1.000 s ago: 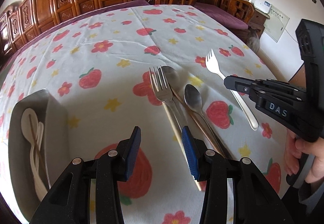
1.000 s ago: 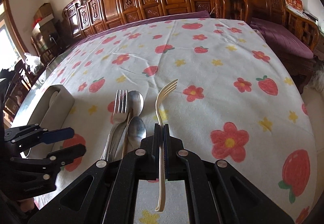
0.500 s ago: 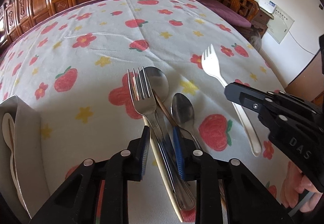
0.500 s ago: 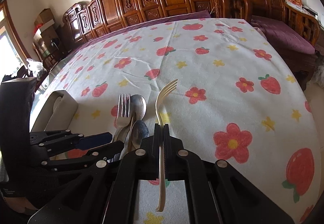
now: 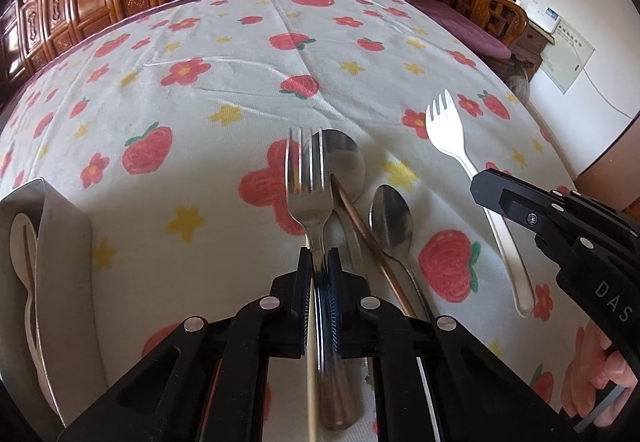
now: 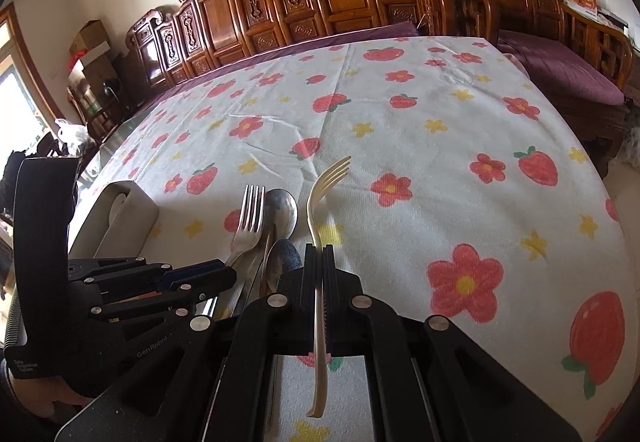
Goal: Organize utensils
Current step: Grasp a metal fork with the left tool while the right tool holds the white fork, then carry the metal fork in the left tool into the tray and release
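The left gripper (image 5: 319, 268) had its jaws pinching a metal fork (image 5: 309, 182) on the strawberry-print table (image 5: 224, 82); the right gripper (image 6: 319, 270) pinched a cream plastic fork (image 6: 320, 198) just beside two spoons (image 6: 282, 210).

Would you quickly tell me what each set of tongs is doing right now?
Left tongs: closed on the metal fork.
Right tongs: closed on the white plastic fork.

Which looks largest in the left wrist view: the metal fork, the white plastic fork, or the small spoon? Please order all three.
1. metal fork, though it is nearest the camera, which flatters it.
2. white plastic fork, close behind, so this order is unsure.
3. small spoon, clearly the smallest.
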`<state>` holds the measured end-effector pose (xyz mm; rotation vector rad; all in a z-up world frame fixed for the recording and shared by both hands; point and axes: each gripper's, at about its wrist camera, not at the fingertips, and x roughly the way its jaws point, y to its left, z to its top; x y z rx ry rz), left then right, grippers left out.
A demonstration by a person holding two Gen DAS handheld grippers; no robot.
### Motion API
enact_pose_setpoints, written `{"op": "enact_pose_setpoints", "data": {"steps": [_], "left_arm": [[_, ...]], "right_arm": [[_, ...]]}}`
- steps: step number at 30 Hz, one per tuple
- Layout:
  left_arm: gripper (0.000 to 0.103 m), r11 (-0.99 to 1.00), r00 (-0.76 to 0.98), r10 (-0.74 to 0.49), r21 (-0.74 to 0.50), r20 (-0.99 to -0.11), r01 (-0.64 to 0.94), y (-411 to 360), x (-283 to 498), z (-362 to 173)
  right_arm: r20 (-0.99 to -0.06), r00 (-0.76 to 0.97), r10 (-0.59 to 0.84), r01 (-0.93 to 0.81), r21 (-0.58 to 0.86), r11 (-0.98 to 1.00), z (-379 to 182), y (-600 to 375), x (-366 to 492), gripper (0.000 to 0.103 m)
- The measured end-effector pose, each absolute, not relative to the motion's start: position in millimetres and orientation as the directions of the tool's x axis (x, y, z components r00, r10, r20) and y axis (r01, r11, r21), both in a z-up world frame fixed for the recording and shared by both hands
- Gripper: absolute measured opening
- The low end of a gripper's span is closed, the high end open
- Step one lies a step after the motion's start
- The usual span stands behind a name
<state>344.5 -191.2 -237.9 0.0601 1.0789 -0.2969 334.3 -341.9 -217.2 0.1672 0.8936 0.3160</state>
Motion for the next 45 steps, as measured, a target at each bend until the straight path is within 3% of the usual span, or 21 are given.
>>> {"op": "enact_pose_setpoints", "data": {"steps": [14,45], "left_arm": [[0.006,0.950,0.466,-0.166,-0.015,-0.869,0.310,-196,339,-231],[0.006,0.965,0.587,-0.148,0.014,-0.796,0.263,-139,306,-159]], "right_arm": [[-0.739,0.579,0.344,-0.212,0.272,0.939,-218,-337,334,0.004],[-0.702,0.578,0.416,-0.364,0.234,0.902,-189,-276,311,0.004]]}}
